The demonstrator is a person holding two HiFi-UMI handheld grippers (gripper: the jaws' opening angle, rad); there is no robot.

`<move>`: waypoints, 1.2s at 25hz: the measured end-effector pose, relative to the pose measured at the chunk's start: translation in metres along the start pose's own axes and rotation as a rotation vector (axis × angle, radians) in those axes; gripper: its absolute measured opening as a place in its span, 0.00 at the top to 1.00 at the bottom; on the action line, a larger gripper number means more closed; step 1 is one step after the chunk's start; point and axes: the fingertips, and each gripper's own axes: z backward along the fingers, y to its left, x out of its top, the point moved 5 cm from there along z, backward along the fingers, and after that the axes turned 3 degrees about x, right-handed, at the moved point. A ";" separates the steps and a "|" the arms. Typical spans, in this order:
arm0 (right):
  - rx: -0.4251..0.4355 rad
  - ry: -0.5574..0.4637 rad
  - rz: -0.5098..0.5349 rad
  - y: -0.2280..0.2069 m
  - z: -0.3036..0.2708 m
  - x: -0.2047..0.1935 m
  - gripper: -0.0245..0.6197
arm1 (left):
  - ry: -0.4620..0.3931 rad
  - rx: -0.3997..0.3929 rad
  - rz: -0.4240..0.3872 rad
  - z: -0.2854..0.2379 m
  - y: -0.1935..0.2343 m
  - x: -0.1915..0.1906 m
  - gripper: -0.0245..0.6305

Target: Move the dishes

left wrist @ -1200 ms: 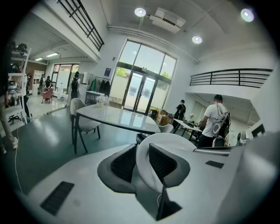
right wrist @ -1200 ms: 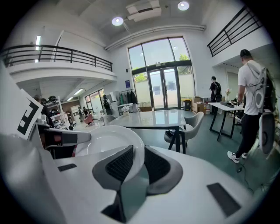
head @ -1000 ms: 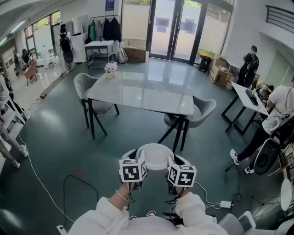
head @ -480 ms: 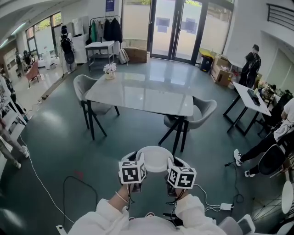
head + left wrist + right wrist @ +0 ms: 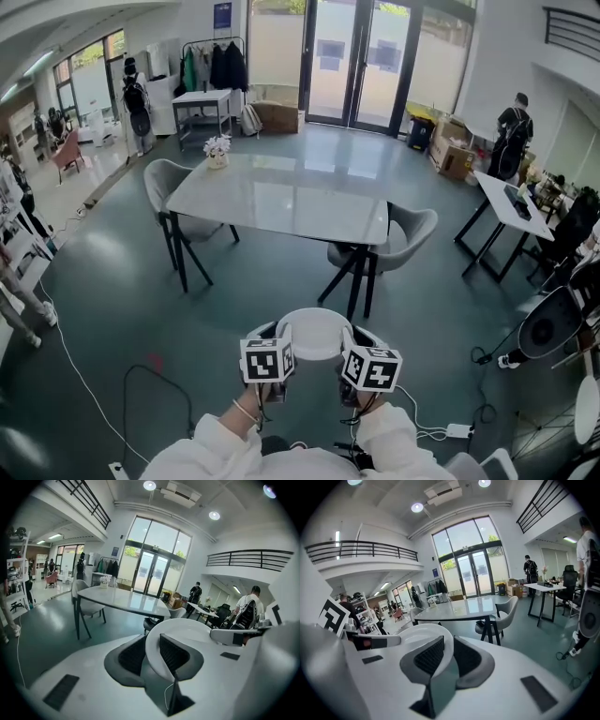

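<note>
Holding a white dish (image 5: 314, 330) up in the air, near the body, well short of the grey worktop (image 5: 281, 197). Clamping its left rim in the left gripper (image 5: 278, 330) and its right rim in the right gripper (image 5: 352, 336) — just squeezed tighter there, rim between the jaws.

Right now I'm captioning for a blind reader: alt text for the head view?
The left gripper and right gripper hold a white dish by opposite rims, facing a grey table; the right jaws have just been closing.
</note>
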 end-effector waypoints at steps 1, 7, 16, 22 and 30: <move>0.000 -0.002 -0.002 -0.004 0.001 0.001 0.78 | 0.004 -0.002 0.003 -0.002 -0.003 -0.002 0.82; -0.011 -0.005 -0.028 -0.031 0.001 -0.001 0.78 | 0.022 -0.020 0.001 -0.022 -0.023 -0.007 0.82; -0.003 -0.011 -0.066 -0.049 -0.009 0.001 0.78 | 0.029 -0.019 -0.007 -0.034 -0.031 -0.001 0.82; 0.011 0.003 -0.066 -0.049 -0.023 0.002 0.78 | 0.025 -0.003 -0.001 -0.044 -0.024 0.004 0.82; 0.019 0.006 -0.056 -0.054 -0.050 0.024 0.78 | 0.018 -0.002 0.007 -0.066 -0.017 0.023 0.82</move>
